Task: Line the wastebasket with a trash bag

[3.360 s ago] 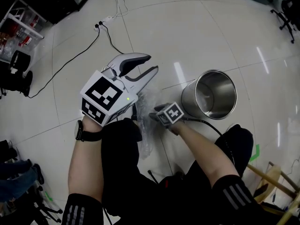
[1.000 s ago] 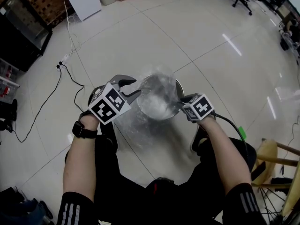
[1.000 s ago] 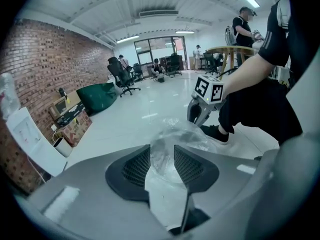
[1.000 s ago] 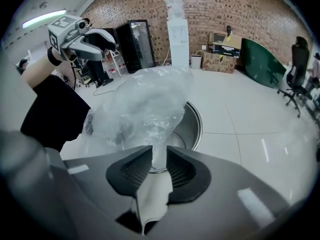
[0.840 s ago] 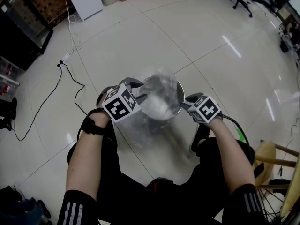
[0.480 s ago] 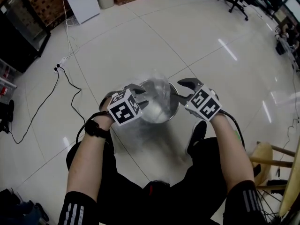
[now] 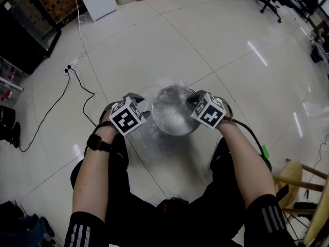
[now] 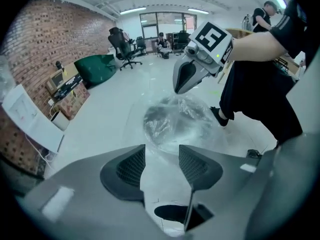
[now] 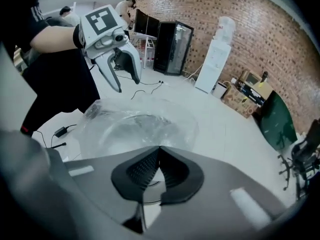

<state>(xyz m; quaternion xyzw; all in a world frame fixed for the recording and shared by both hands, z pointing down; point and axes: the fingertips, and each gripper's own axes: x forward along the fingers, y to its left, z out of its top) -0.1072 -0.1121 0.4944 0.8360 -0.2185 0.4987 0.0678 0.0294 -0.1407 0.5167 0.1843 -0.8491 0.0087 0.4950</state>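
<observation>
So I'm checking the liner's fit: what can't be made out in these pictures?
- Whether the shut jaws of the right gripper pinch the trash bag: right gripper view, the film is too clear to tell.
- The wastebasket rim, right side: head view, that gripper's cube covers it.
- The wastebasket bottom: every view, crumpled bag hides it.

Bare tile floor (image 7: 226,45) lies free beyond the wastebasket (image 7: 177,133) and to its right. On the left, a black cable (image 7: 94,94) runs across the tile from a power strip (image 7: 73,64). Clear trash bag (image 7: 151,140) film bulges over the basket's mouth and slumps down its near-left side (soft, yet in the way). The person's legs (image 7: 128,189) close off the near side. A wooden stool (image 7: 295,180) stands at the near right, well apart from the basket.
</observation>
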